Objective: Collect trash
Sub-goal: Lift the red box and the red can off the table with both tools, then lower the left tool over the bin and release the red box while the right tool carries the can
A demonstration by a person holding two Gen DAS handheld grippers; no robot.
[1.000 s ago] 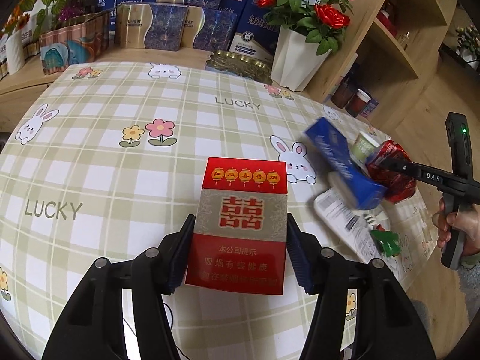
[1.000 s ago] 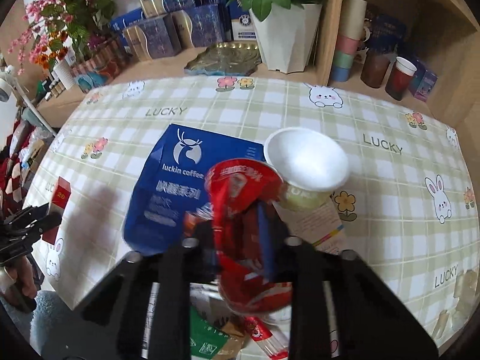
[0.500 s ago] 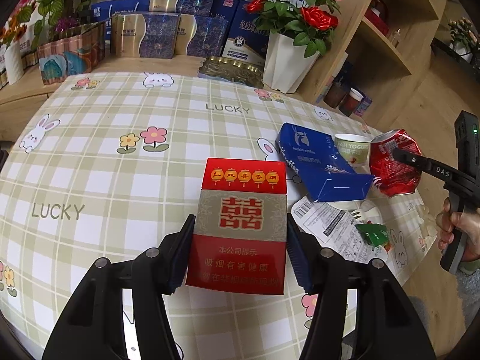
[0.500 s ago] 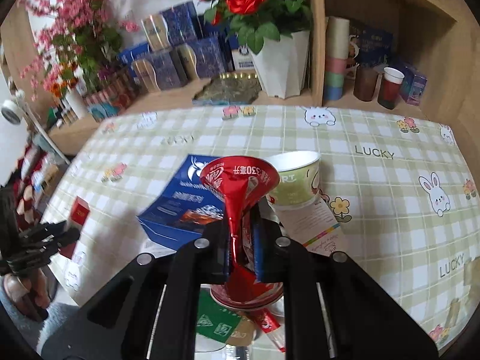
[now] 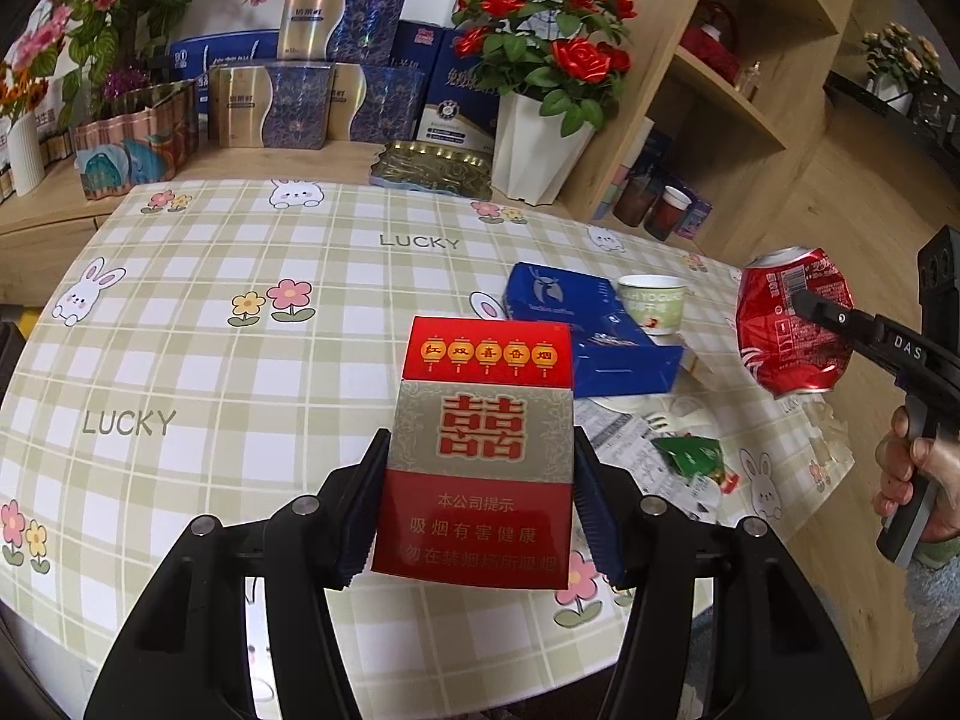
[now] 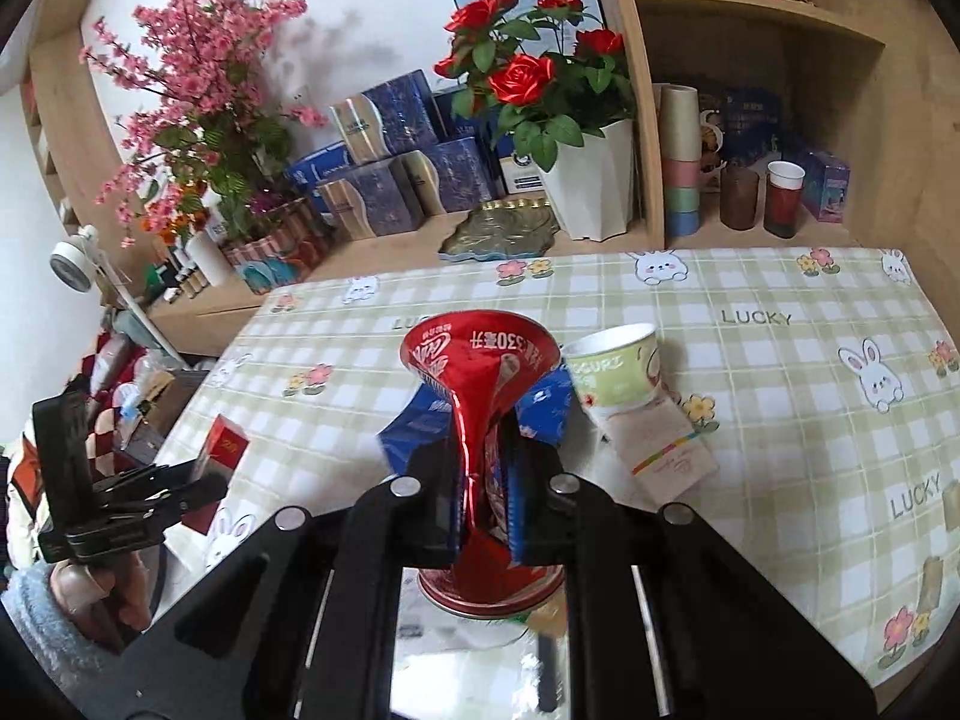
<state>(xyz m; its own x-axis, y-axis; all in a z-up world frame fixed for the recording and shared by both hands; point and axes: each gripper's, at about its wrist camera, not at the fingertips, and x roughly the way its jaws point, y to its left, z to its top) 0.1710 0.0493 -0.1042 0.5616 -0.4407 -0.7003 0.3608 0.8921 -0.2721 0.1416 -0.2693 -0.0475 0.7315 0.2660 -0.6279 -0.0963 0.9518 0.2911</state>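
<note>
My left gripper (image 5: 477,510) is shut on a red cigarette pack (image 5: 480,450) and holds it above the table's near edge; it also shows in the right wrist view (image 6: 223,450). My right gripper (image 6: 483,480) is shut on a crushed red soda can (image 6: 480,414), lifted above the table; the can also shows at the right of the left wrist view (image 5: 792,330). On the checked tablecloth (image 5: 240,372) lie a blue coffee box (image 5: 588,330), a green yogurt cup (image 5: 654,303), a printed paper (image 5: 624,450) and a green wrapper (image 5: 690,456).
Gift boxes (image 5: 276,108), a white pot of red roses (image 5: 540,144) and a metal tray (image 5: 432,168) stand on the wooden ledge behind the table. Shelves with cups (image 6: 780,198) are at the right. A receipt (image 6: 660,450) lies by the cup.
Both grippers have risen and pulled back from the table with their loads. The can has gone from just over the trash pile to well above it.
</note>
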